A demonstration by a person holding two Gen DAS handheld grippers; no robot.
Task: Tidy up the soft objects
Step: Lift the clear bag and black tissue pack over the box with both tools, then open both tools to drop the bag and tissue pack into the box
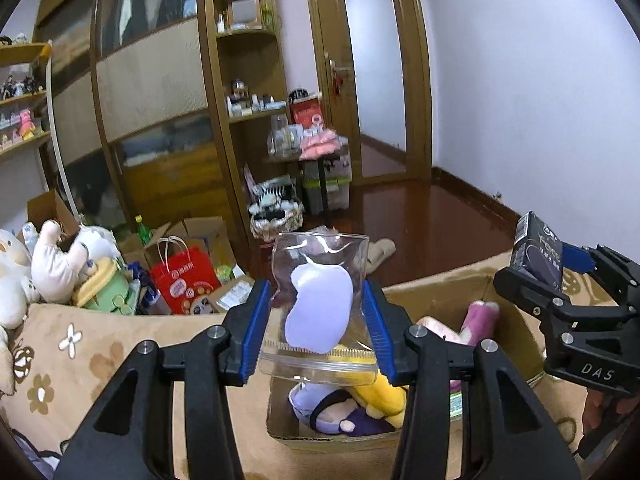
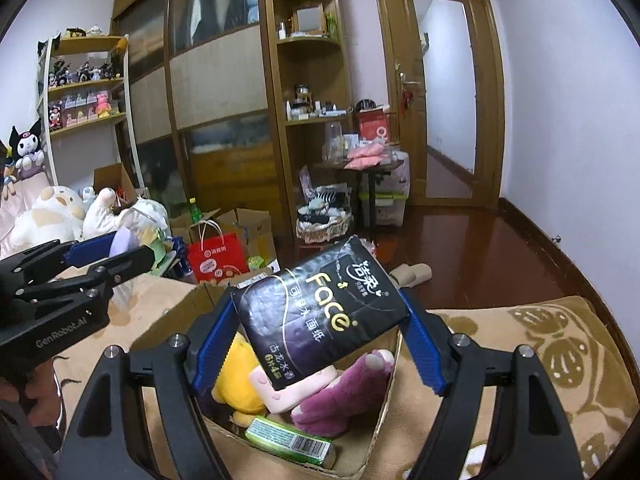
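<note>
Over the open cardboard box (image 2: pixel 384 396) on the floral bed cover (image 1: pixel 72 356), I have both grippers loaded. My left gripper (image 1: pixel 316 320) has its jaws drawn in close on a clear zip bag (image 1: pixel 320 300) with a pale lilac soft piece (image 1: pixel 320 312) inside; the blue pads press the bag's two side edges, and its zip end hangs toward the camera. My right gripper (image 2: pixel 320 336) has its jaws at a middling spread, clamped across a black tissue pack (image 2: pixel 320 312), whose long axis runs slantwise, upper right to lower left.

The relation that counts: the box lies directly below and just ahead of both sets of jaws, its mouth facing up. In the left wrist view the bag hangs above the box's near edge, over a yellow plush (image 1: pixel 380 392) and a purple-and-white doll (image 1: pixel 340 412). In the right wrist view the pack sits over the pink plush (image 2: pixel 296 388) and the magenta plush (image 2: pixel 344 392), beside the green packet (image 2: pixel 292 440). I judge the two hands about equally close to the opening.

Readable writing: "Face" in gold on the pack, with Chinese characters around it; "DAS" on the right gripper's body, "GenRobot.AI" on the left one's.
</note>
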